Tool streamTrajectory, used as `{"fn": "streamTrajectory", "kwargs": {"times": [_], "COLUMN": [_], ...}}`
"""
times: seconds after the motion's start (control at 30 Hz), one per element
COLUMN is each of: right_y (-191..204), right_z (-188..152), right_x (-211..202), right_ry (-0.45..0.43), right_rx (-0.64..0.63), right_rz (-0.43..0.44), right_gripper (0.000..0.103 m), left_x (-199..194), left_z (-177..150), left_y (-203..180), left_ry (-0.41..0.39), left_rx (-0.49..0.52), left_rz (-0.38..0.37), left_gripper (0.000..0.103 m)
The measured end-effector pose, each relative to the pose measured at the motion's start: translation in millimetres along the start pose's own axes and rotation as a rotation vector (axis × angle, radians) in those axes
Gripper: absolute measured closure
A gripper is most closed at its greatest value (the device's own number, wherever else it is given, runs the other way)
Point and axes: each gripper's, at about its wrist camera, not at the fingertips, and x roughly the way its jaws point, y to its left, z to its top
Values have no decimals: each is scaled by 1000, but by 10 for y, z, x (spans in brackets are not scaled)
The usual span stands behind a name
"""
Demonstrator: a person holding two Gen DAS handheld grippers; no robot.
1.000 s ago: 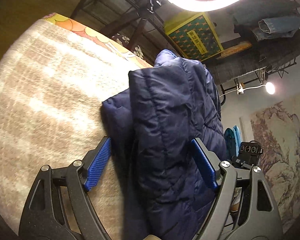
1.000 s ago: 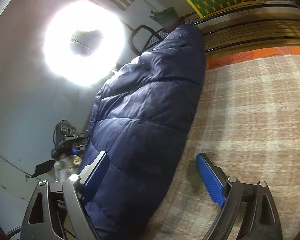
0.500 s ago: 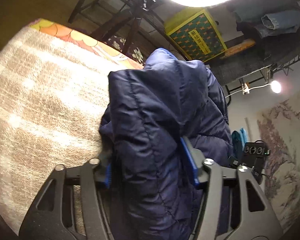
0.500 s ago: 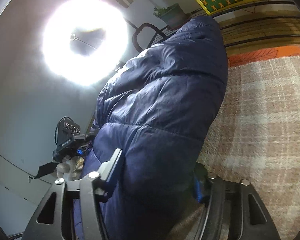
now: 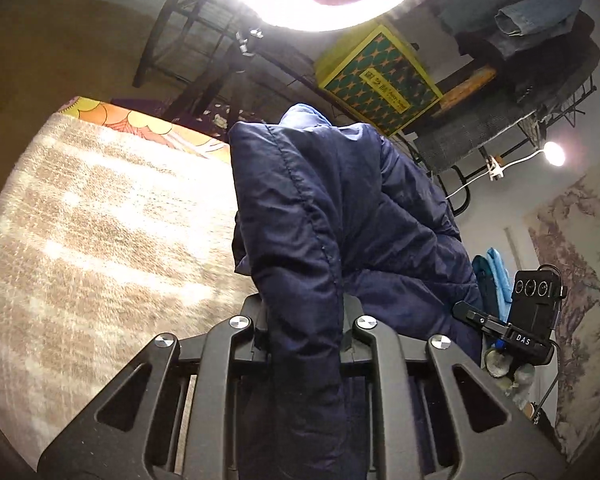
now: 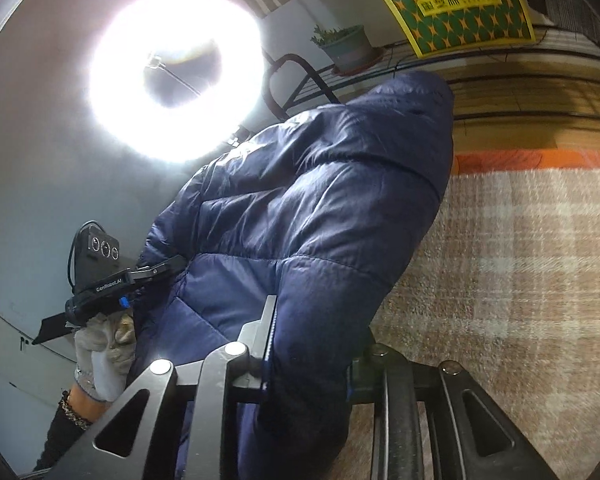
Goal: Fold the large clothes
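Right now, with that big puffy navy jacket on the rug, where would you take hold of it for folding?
Along its near edge, coming in low from this side. The navy jacket bunches there into a thick padded roll, and each gripper, left and right, has just been closing onto such a roll above the plaid rug.

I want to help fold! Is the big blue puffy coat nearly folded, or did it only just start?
Only partly done. The navy puffer jacket is already bunched lengthwise on the beige rug. In hand: the left gripper and right gripper have just been closing and now pinch its near end. Left: laying it over and flattening it into a neat bundle.
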Motion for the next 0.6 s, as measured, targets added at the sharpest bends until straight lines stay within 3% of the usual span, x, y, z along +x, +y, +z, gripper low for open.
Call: {"fn": "streamTrajectory", "kwargs": {"times": [0.23,0.6], "right_y": [308,786], "right_z": [-77,-621], "right_x": [-394,-1733], "right_ry": [7,-40], "right_rx": [-48,-133], "right_rz": [-47,-117], "right_gripper": [83,84], "left_x": [-305,-876], "left_z": [-265,-1009], "left_y": [-351,-1389], "left_ry": [-12,-36], "left_rx": [5,92], "left_rz": [-31,-81], "left_gripper": [89,89]}}
